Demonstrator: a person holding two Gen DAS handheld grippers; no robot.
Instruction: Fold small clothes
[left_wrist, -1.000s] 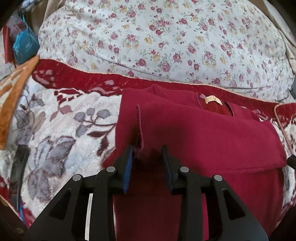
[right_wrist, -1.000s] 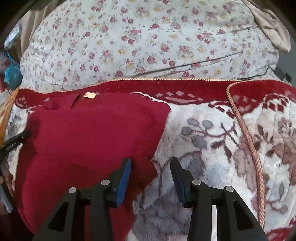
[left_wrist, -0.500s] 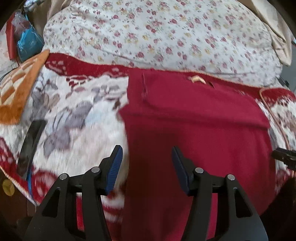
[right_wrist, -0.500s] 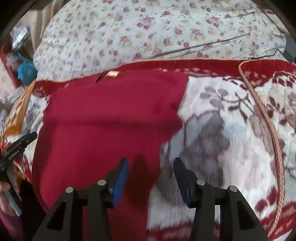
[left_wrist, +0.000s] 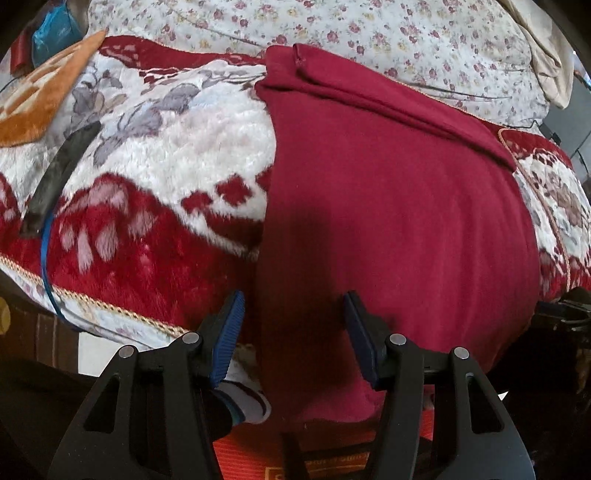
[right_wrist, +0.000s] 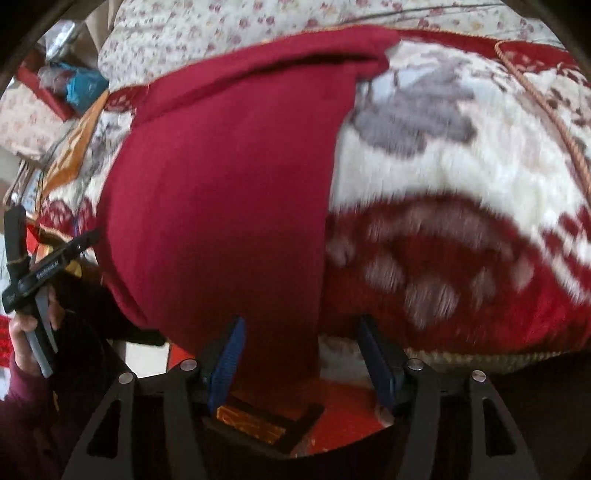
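Observation:
A dark red garment (left_wrist: 388, 206) lies flat on the plush blanket, with both sleeves folded in across its top. Its hem hangs over the bed's near edge. My left gripper (left_wrist: 293, 328) is open low over the hem's left corner, and the garment's left edge runs between its fingers (left_wrist: 231, 332) untouched. My right gripper (right_wrist: 299, 350) hovers at the hem's right corner. Its jaws are opening, with the garment's (right_wrist: 229, 192) right edge between them and no pad pressing. In the right wrist view a hand holds the left gripper (right_wrist: 37, 273) at the far left.
The red and white plush blanket (left_wrist: 177, 147) covers the bed, with a floral quilt (left_wrist: 369, 33) behind it. An orange mat (left_wrist: 44, 88) and a black flat object (left_wrist: 62, 166) lie to the left. A red floor mat (right_wrist: 343, 417) shows below the bed's edge.
Both grippers drew back from the folded sleeves to the hem at the near edge. The left let go of the sleeve fold and opened; the right opened wider.

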